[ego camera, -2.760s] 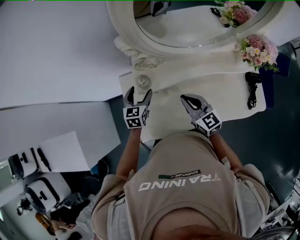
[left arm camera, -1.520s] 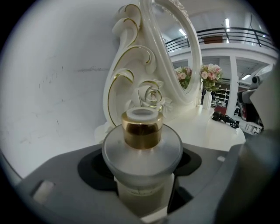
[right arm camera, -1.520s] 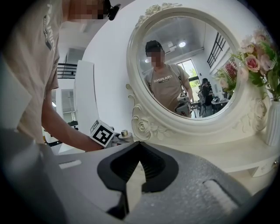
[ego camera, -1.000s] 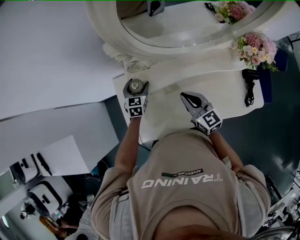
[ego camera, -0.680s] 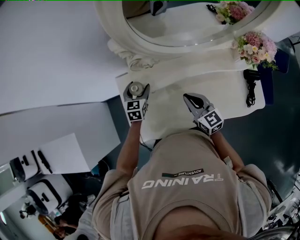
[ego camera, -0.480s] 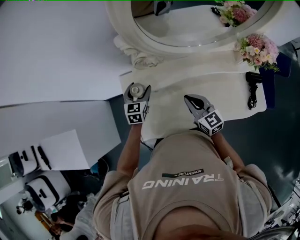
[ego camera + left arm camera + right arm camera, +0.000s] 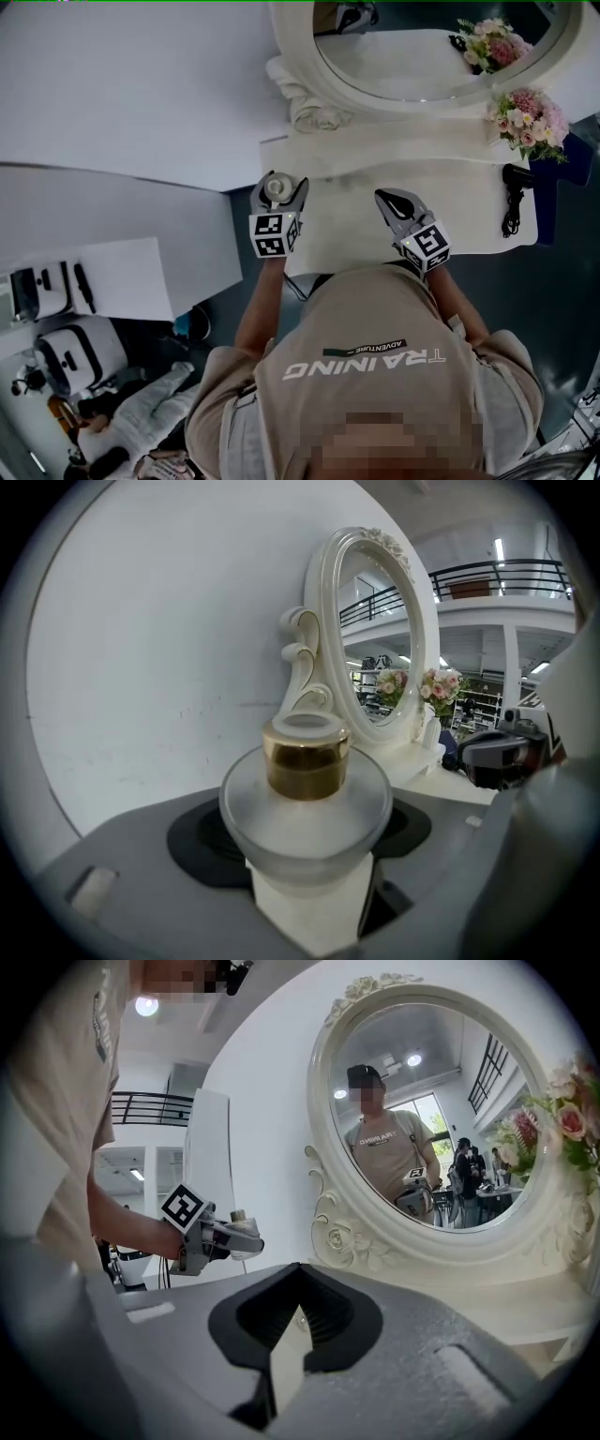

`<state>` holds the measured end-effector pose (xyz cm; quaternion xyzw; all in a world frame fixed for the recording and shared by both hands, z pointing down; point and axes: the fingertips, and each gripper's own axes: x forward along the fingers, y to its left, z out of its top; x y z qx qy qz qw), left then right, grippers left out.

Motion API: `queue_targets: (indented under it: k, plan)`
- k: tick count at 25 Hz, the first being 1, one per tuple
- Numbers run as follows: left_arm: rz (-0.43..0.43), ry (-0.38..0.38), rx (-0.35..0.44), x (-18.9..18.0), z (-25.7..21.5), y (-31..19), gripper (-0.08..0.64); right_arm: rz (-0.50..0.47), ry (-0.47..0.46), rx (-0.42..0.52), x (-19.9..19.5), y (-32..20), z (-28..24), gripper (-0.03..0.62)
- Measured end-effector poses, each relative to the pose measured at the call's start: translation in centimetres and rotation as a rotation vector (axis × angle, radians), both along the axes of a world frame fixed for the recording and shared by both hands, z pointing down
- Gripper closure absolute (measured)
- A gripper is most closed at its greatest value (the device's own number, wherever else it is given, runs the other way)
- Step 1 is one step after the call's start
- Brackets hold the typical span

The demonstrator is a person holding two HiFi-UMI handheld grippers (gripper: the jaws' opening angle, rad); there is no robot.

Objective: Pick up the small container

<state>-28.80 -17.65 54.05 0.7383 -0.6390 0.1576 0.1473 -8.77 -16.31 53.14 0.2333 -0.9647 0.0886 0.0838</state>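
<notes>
The beige T-shirt [image 7: 375, 319] carries the word "TRAINING" in big white letters, and in the head view it stands upside down. Just beside it, in much smaller letters next to a dark bar, is the word "ADVENTURE". In the right gripper view the mirror [image 7: 322, 1101] shows the same shirt print on the chest, but there it is too small to read with certainty. The cubes on the left gripper [image 7: 278, 187] and the right gripper [image 7: 382, 197] carry only black-and-white square code patterns.
</notes>
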Motion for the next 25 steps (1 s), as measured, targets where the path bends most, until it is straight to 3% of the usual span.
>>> queue_targets:
  k: [17, 25]
  plan:
    - [0.002, 0.028, 0.037, -0.6, -2.9, 4.9, 0.204, -0.040, -0.021, 0.120, -3.0, -0.7, -5.0, 0.589]
    - [0.002, 0.100, 0.096, -0.5, -5.5, 4.2, 0.204, -0.030, -0.022, 0.136, -3.4, -0.9, -7.4, 0.589]
